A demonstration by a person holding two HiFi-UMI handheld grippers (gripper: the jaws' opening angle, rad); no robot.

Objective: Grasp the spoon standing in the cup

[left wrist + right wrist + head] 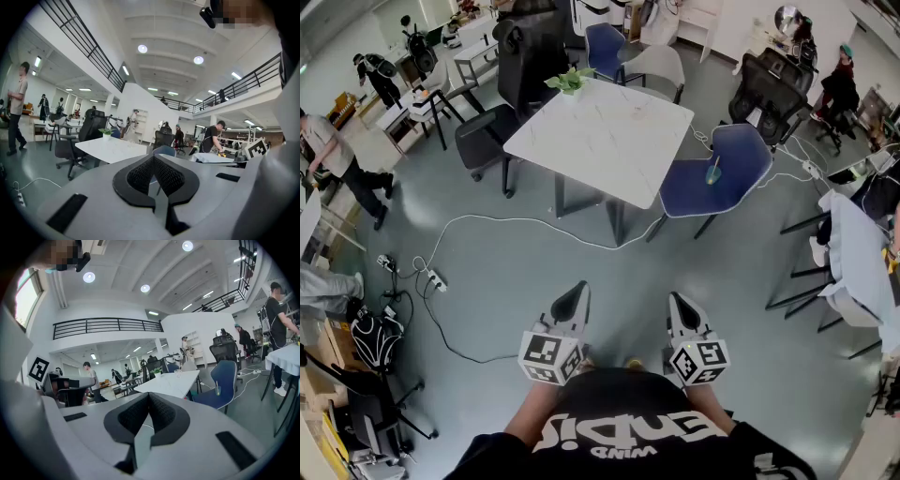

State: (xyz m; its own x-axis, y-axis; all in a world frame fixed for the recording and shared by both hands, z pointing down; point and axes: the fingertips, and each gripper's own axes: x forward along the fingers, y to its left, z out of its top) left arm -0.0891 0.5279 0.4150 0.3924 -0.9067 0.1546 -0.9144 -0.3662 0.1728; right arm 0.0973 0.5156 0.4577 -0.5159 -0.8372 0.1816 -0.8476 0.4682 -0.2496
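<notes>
A small greenish cup (713, 176) stands on the seat of a blue chair (727, 173) right of the white table, with a spoon (713, 162) upright in it. In the right gripper view the cup (218, 391) shows far off on that chair (220, 380). The left gripper view does not show the cup. My left gripper (578, 292) and right gripper (678, 299) are held close to my body, well short of the chair. Both are shut with nothing between their tips. The left tips (153, 157) and the right tips (149, 394) each touch.
A white table (600, 136) with a small potted plant (570, 82) stands ahead, with black office chairs (492, 131) at its left. A white cable (516, 221) and a power strip (436, 279) lie on the grey floor. Several people stand around the room's edges.
</notes>
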